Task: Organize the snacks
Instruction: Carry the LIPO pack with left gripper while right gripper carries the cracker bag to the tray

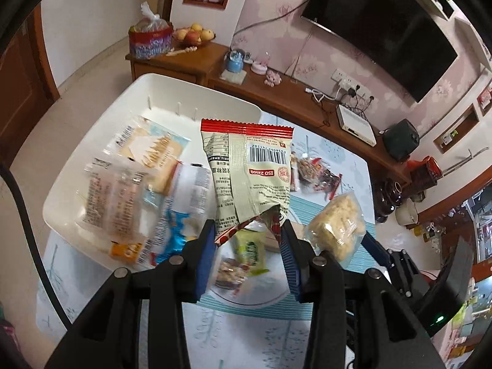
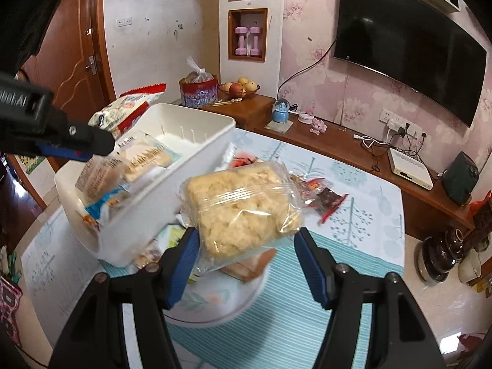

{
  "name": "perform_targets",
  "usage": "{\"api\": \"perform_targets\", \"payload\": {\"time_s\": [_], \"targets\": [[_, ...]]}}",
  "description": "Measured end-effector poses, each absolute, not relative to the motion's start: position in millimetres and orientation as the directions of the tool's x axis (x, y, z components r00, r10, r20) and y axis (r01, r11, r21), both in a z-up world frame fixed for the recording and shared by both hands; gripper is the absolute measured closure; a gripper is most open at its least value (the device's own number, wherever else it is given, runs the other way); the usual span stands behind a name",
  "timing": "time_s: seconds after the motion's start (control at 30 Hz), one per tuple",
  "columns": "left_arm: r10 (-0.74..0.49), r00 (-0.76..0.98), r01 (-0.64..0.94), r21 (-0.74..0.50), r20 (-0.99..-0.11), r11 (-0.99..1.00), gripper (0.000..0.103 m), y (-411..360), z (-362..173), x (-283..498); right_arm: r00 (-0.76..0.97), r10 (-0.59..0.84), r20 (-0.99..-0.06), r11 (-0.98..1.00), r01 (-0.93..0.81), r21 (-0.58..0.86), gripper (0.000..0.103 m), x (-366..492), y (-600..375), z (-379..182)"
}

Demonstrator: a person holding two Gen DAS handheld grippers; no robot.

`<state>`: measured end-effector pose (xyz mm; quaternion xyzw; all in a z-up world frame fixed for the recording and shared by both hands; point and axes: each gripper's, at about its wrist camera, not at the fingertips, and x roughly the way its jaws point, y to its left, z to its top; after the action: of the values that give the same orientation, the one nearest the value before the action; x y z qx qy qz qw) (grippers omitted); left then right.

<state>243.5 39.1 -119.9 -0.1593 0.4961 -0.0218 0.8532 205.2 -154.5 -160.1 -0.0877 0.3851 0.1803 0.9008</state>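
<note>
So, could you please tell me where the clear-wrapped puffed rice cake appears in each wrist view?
Left wrist view: the puffed rice cake is right of centre, low, beside the beige snack packet, in the right tongs.
Right wrist view: it fills the centre, between the blue pads.
Shared landmark: the white bin, left of the cake in both.

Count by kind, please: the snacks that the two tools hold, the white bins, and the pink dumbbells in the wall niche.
Cream snack packet with red edges, held in the left tool: 1
Clear-wrapped puffed rice block, held in the right tool: 1
White bin: 1
Pink dumbbells: 2
Total: 5
</note>
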Motion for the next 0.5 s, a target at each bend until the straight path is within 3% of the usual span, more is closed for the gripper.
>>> {"api": "perform_targets", "payload": {"time_s": [0.1,0.5], "targets": [[-0.156,0.532,-0.115,-0.254,-0.832,0.96,0.064,56.1,-126.2,234.6,0.64,0.256,-0.725,0.922,-0.387,-0.017,0.039,203.6,-140.2,-157.0],[-0.232,0.546,-0.018,-0.288,-0.805,0.957,0.064,109.1,-148.2,215.3,0.666,0.242,-0.705,0.942,-0.335,0.008,0.039,203.5,-86.1,-148.7]]}}
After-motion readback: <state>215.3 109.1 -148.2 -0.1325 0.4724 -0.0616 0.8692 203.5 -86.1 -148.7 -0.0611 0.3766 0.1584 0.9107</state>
